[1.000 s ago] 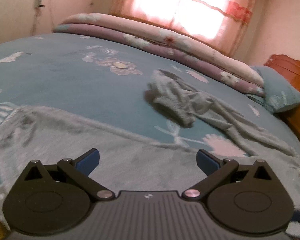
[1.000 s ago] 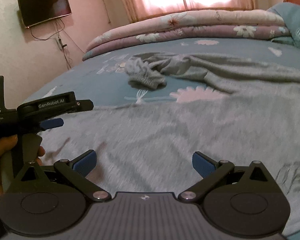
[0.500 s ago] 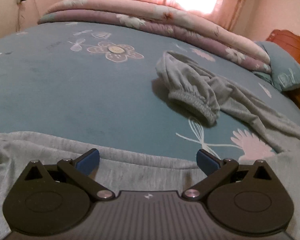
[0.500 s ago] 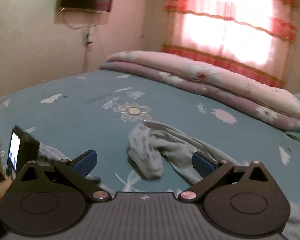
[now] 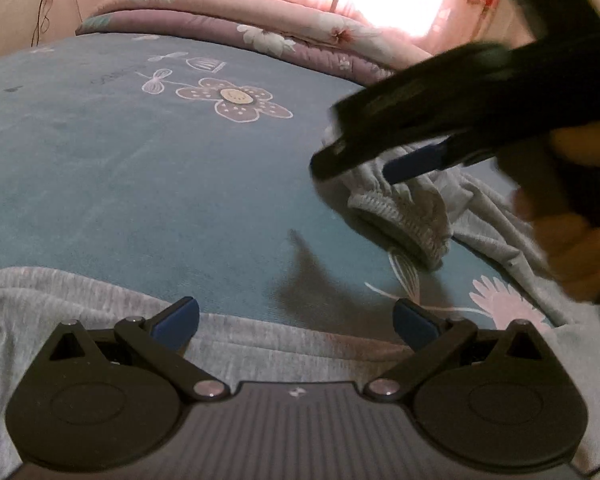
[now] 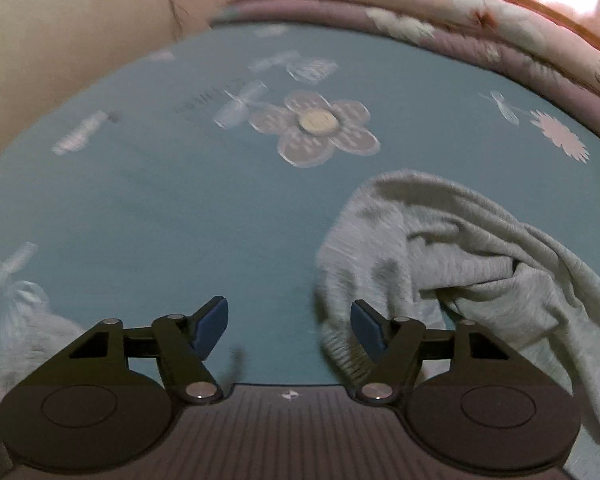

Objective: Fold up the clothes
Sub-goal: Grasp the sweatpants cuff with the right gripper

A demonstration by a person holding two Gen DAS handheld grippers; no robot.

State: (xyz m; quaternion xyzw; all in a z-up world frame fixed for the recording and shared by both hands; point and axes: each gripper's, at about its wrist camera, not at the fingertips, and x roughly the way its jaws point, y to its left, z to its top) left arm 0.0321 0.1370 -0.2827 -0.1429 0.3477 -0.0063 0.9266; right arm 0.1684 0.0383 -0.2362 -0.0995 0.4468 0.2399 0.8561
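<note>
A grey garment lies on the teal bedsheet (image 5: pixel 100 168). Its body (image 5: pixel 260 344) spreads under my left gripper (image 5: pixel 296 320), which hovers open with nothing between its fingers. The bunched sleeve (image 6: pixel 452 248) ends in a ribbed cuff (image 5: pixel 404 216). My right gripper (image 6: pixel 288 326) hangs just over that cuff (image 6: pixel 338 350); its jaws are closing. The cuff's edge lies just inside the right finger, and the pads are not pressing on it. In the left wrist view the right gripper (image 5: pixel 368 162) reaches in from the upper right above the sleeve.
A person's hand (image 5: pixel 572 248) holds the right gripper's handle. A rolled pink and purple quilt (image 5: pixel 260 28) lies along the far edge of the bed under a curtained window. Bare sheet with a flower print (image 6: pixel 316 124) stretches left of the sleeve.
The right gripper swung across the bed to the sleeve cuff, and its jaws narrowed. It now shows in the left wrist view. The left gripper crept forward over the garment's edge, then held still.
</note>
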